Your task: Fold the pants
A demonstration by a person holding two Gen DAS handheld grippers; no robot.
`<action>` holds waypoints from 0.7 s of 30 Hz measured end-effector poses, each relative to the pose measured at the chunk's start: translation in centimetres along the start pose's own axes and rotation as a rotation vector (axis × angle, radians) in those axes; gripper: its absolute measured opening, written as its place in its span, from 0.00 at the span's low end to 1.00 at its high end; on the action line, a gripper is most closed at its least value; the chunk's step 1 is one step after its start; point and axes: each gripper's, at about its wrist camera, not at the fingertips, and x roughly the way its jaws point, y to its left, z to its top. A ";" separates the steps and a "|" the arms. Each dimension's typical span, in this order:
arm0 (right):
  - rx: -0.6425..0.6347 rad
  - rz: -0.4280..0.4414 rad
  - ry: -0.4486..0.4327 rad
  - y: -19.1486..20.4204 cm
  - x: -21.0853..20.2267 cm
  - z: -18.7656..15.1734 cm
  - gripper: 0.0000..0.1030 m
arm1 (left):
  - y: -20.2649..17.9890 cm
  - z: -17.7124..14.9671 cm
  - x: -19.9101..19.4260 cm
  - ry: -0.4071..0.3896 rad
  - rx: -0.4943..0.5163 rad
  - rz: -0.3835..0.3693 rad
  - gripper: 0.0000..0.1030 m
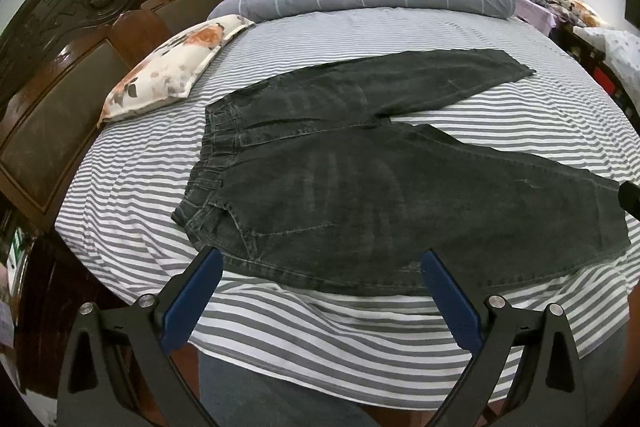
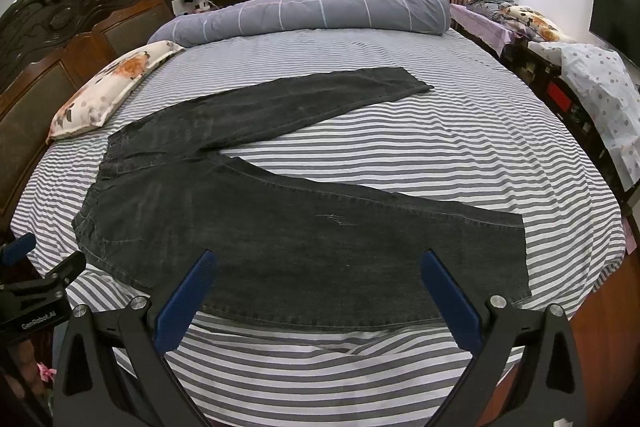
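Dark grey denim pants (image 1: 360, 187) lie flat on the striped bed sheet (image 1: 132, 187), waistband to the left and both legs spread apart toward the right. My left gripper (image 1: 320, 259) stands open just over the near edge of the pants close to the waist, nothing between its blue fingers (image 1: 192, 303). In the right wrist view the same pants (image 2: 280, 239) fill the middle, and my right gripper (image 2: 318, 259) is open above the near leg's lower edge, holding nothing. The left gripper (image 2: 24, 267) shows at the left edge of that view.
A floral pillow (image 1: 172, 67) lies against the carved wooden headboard (image 1: 60, 39) on the left. A rolled grey duvet (image 2: 312, 13) runs along the far side. A second bed with bedding (image 2: 592, 79) stands at the right. A person's legs (image 1: 260, 391) stand at the near bed edge.
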 end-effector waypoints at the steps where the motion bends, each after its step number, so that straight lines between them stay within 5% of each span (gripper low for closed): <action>1: 0.001 0.001 0.000 -0.1 0.0 0.0 0.98 | 0.0 0.0 0.0 0.000 0.001 -0.003 0.96; 21: 0.002 -0.007 0.001 0.1 0.1 0.1 0.97 | -0.2 -0.1 0.2 -0.006 0.006 -0.003 0.96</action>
